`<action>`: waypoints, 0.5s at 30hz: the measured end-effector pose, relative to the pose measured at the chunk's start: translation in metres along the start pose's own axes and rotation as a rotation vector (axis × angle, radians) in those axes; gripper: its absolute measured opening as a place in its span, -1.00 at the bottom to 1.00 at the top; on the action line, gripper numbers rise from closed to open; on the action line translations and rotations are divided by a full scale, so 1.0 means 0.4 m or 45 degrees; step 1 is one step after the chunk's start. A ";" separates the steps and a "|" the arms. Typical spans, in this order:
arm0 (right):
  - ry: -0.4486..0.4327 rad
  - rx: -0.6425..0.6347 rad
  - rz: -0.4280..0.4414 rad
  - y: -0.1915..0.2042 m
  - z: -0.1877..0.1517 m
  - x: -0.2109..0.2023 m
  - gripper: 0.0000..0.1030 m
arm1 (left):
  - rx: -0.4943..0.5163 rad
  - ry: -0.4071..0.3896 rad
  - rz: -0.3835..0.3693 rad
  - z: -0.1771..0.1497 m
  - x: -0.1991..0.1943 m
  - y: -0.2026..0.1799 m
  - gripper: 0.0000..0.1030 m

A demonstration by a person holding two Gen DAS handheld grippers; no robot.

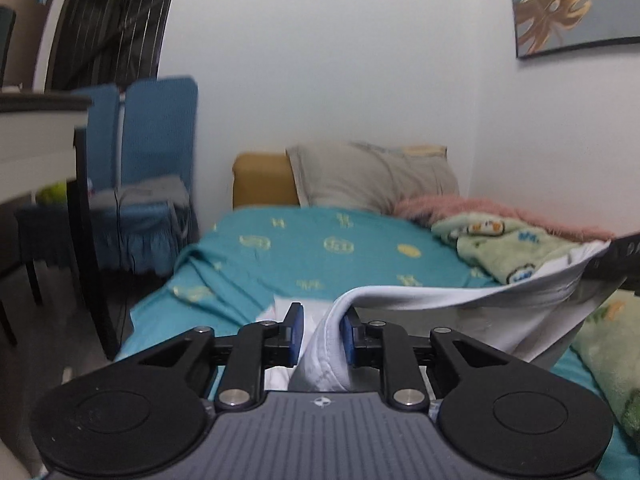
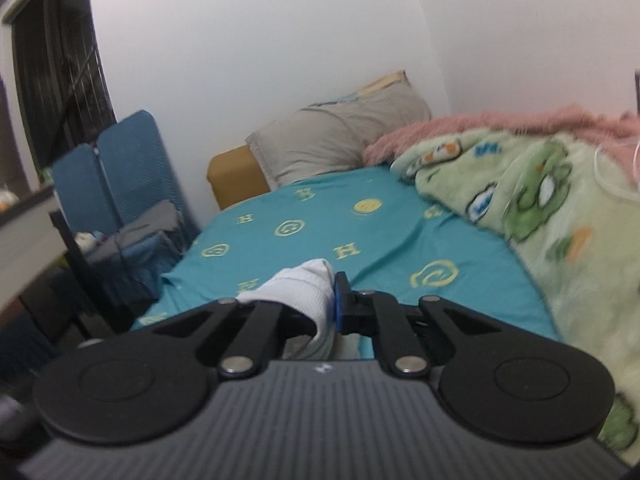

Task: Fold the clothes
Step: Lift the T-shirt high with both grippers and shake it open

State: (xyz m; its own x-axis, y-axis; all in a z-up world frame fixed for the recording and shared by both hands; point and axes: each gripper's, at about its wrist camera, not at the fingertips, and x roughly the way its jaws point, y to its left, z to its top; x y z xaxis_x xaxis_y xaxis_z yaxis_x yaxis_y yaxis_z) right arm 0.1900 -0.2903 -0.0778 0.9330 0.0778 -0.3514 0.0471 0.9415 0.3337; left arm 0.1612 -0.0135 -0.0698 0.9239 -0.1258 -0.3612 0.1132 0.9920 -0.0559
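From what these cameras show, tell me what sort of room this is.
Most likely a bedroom in a home. A bed with a teal patterned sheet fills the view, a grey pillow lies at its head, and a green cartoon fleece blanket is bunched beside the wall.

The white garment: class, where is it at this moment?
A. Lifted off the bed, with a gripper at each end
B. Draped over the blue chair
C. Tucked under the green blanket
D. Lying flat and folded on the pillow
A: the white garment hangs as a band above the teal sheet, running from the left gripper to the right gripper, which pinches its other end.
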 end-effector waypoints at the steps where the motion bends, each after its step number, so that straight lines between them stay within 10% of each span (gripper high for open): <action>1: 0.004 0.023 0.014 -0.005 0.003 0.003 -0.84 | 0.008 0.017 0.006 -0.012 0.011 0.002 -0.55; 15: -0.104 0.051 -0.118 -0.022 0.008 -0.016 -0.80 | 0.358 0.241 0.200 -0.103 0.133 -0.090 0.07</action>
State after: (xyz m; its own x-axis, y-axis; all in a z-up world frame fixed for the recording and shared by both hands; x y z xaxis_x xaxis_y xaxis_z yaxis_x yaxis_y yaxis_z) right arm 0.1850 -0.3003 -0.0756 0.9499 -0.0375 -0.3104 0.1472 0.9295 0.3381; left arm 0.1911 -0.0565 -0.1253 0.8569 0.0547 -0.5125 0.0957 0.9602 0.2624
